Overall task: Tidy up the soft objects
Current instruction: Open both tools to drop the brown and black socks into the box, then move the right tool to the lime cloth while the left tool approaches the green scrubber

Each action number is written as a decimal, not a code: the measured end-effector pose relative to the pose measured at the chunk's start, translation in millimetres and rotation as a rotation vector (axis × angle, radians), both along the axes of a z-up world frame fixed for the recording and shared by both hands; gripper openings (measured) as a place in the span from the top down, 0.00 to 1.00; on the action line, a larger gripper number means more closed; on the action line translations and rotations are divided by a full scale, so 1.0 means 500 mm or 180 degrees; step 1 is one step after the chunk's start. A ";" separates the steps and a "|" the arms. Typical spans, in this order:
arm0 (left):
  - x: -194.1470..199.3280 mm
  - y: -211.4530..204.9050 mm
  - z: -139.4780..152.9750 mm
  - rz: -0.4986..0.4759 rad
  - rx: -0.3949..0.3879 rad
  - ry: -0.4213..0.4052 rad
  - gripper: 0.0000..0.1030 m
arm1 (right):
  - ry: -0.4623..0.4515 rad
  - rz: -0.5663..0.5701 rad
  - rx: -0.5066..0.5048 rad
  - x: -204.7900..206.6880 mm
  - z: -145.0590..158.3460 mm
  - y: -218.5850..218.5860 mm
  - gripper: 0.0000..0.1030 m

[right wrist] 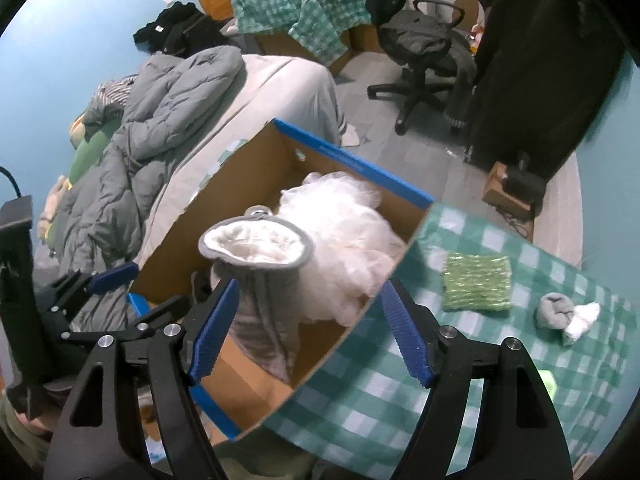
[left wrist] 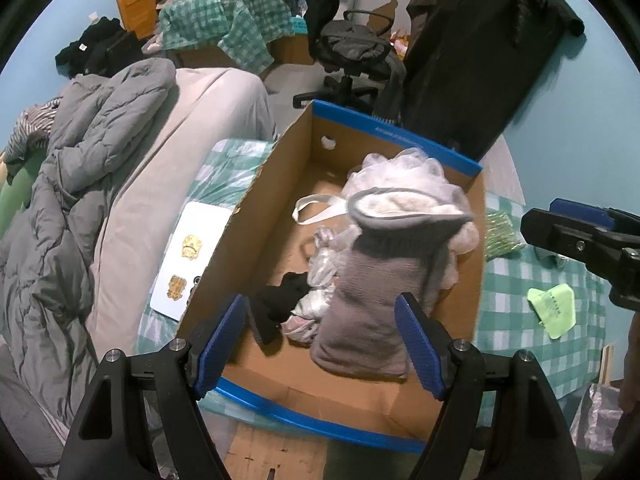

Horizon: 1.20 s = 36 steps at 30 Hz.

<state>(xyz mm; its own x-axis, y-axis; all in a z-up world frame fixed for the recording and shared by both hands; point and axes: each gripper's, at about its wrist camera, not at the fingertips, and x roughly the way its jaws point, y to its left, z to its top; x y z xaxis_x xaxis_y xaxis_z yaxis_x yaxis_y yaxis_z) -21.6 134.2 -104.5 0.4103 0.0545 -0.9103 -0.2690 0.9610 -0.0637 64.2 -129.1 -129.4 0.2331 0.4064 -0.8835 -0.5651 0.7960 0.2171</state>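
A cardboard box (left wrist: 280, 208) with blue-edged flaps fills the centre of the left wrist view, standing on a bench covered with a green checked cloth (left wrist: 532, 280). Inside it, toward the right of the frame, a grey fleece-lined sock (left wrist: 376, 280) stands with its white-lined opening uppermost, leaning against a white mesh sponge (left wrist: 404, 172) at the far right corner of the box. Left of the sock lie a crumpled clear plastic bag (left wrist: 320, 272), a black cloth (left wrist: 280, 304) and a white strap (left wrist: 316, 208).

The left gripper (left wrist: 320, 340) at the bottom of that frame is released: its blue pads stand wide, one on each side of the sock's lower part, neither one pressing on it. The right gripper (right wrist: 308, 332) at the bottom of its own view is likewise spread wide over the near right corner of the box, with the sock and sponge seen between the pads but nothing pinched.

On the cloth to the right of the box, in the right wrist view, lie a green scouring pad (right wrist: 478, 282) and, just right of it, a rolled grey and white sock (right wrist: 564, 314). A lime-green cloth (left wrist: 554, 308) lies at the right of the left wrist view.

A bed with a grey duvet (left wrist: 80, 184) takes up the left of both frames, and a black office chair (right wrist: 420, 56) stands at the upper right.
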 end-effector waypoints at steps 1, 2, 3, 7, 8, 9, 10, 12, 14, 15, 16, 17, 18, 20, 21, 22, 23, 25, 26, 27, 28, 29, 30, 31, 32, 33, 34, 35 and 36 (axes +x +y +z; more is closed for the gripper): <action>0.000 -0.008 0.007 -0.0010 -0.0010 -0.0026 0.24 | -0.0019 -0.0009 -0.0012 0.000 0.004 -0.010 0.26; 0.000 -0.014 0.011 -0.0014 -0.0011 -0.0042 0.24 | -0.0035 -0.0017 -0.0024 0.001 0.007 -0.018 0.26; 0.001 -0.021 0.015 -0.0019 -0.0012 -0.0054 0.24 | -0.0050 -0.0028 -0.0044 0.002 0.011 -0.030 0.26; 0.006 -0.052 0.029 -0.0074 -0.0047 -0.0085 0.24 | -0.0068 -0.0050 -0.0095 0.005 0.020 -0.070 0.26; 0.009 -0.063 0.033 -0.0100 -0.0050 -0.0100 0.24 | -0.0072 -0.0059 -0.0105 0.004 0.021 -0.081 0.26; 0.010 -0.069 0.036 -0.0115 -0.0052 -0.0106 0.24 | -0.0076 -0.0077 -0.0125 0.006 0.021 -0.096 0.26; 0.013 -0.080 0.040 -0.0142 -0.0059 -0.0116 0.24 | -0.0078 -0.0092 -0.0136 0.006 0.021 -0.108 0.26; 0.016 -0.096 0.046 -0.0174 -0.0068 -0.0136 0.24 | -0.0073 -0.0124 -0.0158 0.009 0.021 -0.131 0.26; 0.021 -0.117 0.049 -0.0212 -0.0076 -0.0143 0.24 | -0.0067 -0.0166 -0.0181 0.012 0.020 -0.157 0.26; 0.022 -0.125 0.050 -0.0229 -0.0084 -0.0146 0.24 | -0.0063 -0.0185 -0.0191 0.013 0.020 -0.168 0.26; 0.025 -0.135 0.050 -0.0249 -0.0094 -0.0144 0.24 | -0.0057 -0.0204 -0.0203 0.014 0.019 -0.181 0.26; 0.029 -0.146 0.050 -0.0270 -0.0102 -0.0138 0.24 | -0.0057 -0.0220 -0.0212 0.014 0.018 -0.192 0.26; 0.029 -0.154 0.049 -0.0285 -0.0104 -0.0135 0.24 | -0.0058 -0.0239 -0.0231 0.014 0.016 -0.208 0.26; 0.034 -0.173 0.049 -0.0333 -0.0105 -0.0130 0.24 | -0.0057 -0.0263 -0.0264 0.013 0.014 -0.234 0.26; 0.038 -0.184 0.049 -0.0363 -0.0101 -0.0129 0.24 | -0.0055 -0.0280 -0.0281 0.013 0.012 -0.246 0.26; 0.038 -0.191 0.049 -0.0384 -0.0096 -0.0130 0.24 | -0.0047 -0.0305 -0.0298 0.014 0.010 -0.260 0.26; 0.041 -0.201 0.050 -0.0412 -0.0088 -0.0128 0.24 | -0.0035 -0.0329 -0.0307 0.014 0.007 -0.274 0.26; 0.047 -0.220 0.050 -0.0463 -0.0074 -0.0125 0.24 | -0.0010 -0.0383 -0.0333 0.015 0.002 -0.302 0.26; 0.048 -0.226 0.051 -0.0480 -0.0074 -0.0124 0.24 | 0.0000 -0.0408 -0.0341 0.014 0.000 -0.315 0.26; 0.051 -0.234 0.050 -0.0498 -0.0076 -0.0121 0.24 | 0.0013 -0.0436 -0.0349 0.015 -0.003 -0.332 0.26; 0.054 -0.243 0.050 -0.0525 -0.0080 -0.0123 0.23 | 0.0024 -0.0456 -0.0359 0.014 -0.006 -0.341 0.26; 0.057 -0.251 0.049 -0.0548 -0.0080 -0.0120 0.23 | 0.0035 -0.0486 -0.0371 0.014 -0.009 -0.354 0.26; 0.058 -0.258 0.048 -0.0569 -0.0077 -0.0114 0.23 | 0.0041 -0.0504 -0.0380 0.014 -0.011 -0.364 0.26; 0.061 -0.265 0.047 -0.0593 -0.0074 -0.0105 0.23 | 0.0051 -0.0525 -0.0404 0.014 -0.015 -0.379 0.26; 0.065 -0.273 0.045 -0.0618 -0.0070 -0.0093 0.23 | 0.0055 -0.0537 -0.0419 0.015 -0.017 -0.388 0.26; 0.067 -0.280 0.045 -0.0639 -0.0070 -0.0085 0.23 | 0.0060 -0.0562 -0.0442 0.015 -0.021 -0.402 0.26; 0.070 -0.289 0.043 -0.0677 -0.0072 -0.0078 0.23 | 0.0067 -0.0581 -0.0457 0.016 -0.023 -0.412 0.26; 0.074 -0.295 0.042 -0.0704 -0.0067 -0.0074 0.23 | 0.0077 -0.0603 -0.0468 0.016 -0.026 -0.422 0.26; 0.076 -0.302 0.040 -0.0733 -0.0053 -0.0068 0.23 | 0.0089 -0.0634 -0.0477 0.017 -0.030 -0.436 0.26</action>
<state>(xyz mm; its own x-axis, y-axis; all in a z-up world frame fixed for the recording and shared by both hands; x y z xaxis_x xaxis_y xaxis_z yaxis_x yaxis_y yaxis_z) 16.4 -16.8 -84.4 0.4292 -0.0578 -0.9013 -0.0411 0.9957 -0.0835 72.6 -347.1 -144.4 0.2702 0.2190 -0.9376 -0.3893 0.9155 0.1017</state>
